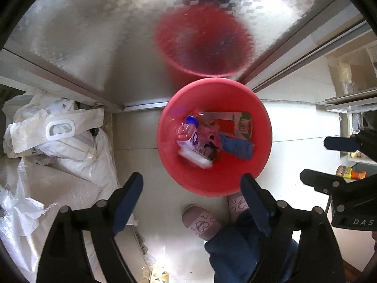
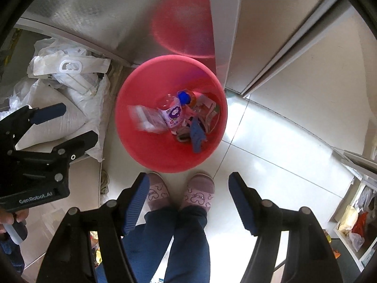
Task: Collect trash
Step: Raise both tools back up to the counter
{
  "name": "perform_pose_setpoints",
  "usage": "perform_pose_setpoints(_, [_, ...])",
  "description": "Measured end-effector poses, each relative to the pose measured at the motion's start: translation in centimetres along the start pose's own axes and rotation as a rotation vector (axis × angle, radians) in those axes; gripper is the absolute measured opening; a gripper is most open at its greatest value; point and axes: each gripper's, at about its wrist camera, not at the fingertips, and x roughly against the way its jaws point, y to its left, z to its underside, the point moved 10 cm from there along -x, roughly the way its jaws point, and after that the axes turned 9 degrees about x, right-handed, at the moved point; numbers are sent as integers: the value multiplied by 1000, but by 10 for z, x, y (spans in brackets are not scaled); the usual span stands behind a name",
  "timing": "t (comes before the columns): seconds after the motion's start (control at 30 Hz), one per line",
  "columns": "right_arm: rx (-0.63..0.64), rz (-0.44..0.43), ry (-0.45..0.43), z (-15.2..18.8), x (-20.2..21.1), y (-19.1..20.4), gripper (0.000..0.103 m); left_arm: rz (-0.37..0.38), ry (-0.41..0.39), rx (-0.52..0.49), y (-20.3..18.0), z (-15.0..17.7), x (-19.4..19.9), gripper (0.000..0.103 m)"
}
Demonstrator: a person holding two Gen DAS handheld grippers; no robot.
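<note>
Trash [image 1: 200,139] lies heaped in the red bin [image 1: 259,155] on the floor against the metal cabinet's corner, apparently dropped there, since the left gripper [image 1: 192,184] and right gripper [image 2: 188,184] both hang over it, jaws wide and empty.

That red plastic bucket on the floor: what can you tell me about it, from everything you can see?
The red plastic bucket is round, smooth and open-topped, standing upright on pale floor tiles against a shiny metal cabinet front that mirrors it. Inside lie a clear plastic bottle with a blue cap, a crumpled blue cloth-like scrap, a clear wrapper and a green-and-red carton. Two pink slippers stand beside it. Neither gripper touches it.
</note>
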Motion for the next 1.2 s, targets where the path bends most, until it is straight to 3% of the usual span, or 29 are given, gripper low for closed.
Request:
perform_pose_setpoints(0.17, [0,3,-6,0,4,2,67,-19,1,20,8,1,8,88])
perform_pose_setpoints(0.37, [35,34,-55,0,35,14,67,-8,-21,35,9,13,50,90])
perform_pose_setpoints(0.67, [120,34,-140,7,135,52,67,-42,-128,116,21,37,176,91])
perform_pose_setpoints(1.07, [254,43,-241,41,284,118,67,-22,-239,232,25,77,348,92])
perform_pose_setpoints(1.13, [258,47,-290,43,308,125,68,-43,-275,246,26,79,376,102])
perform_pose_setpoints(1.2, [267,40,-323,44,330,129,69,-48,-314,275,29,81,406,103])
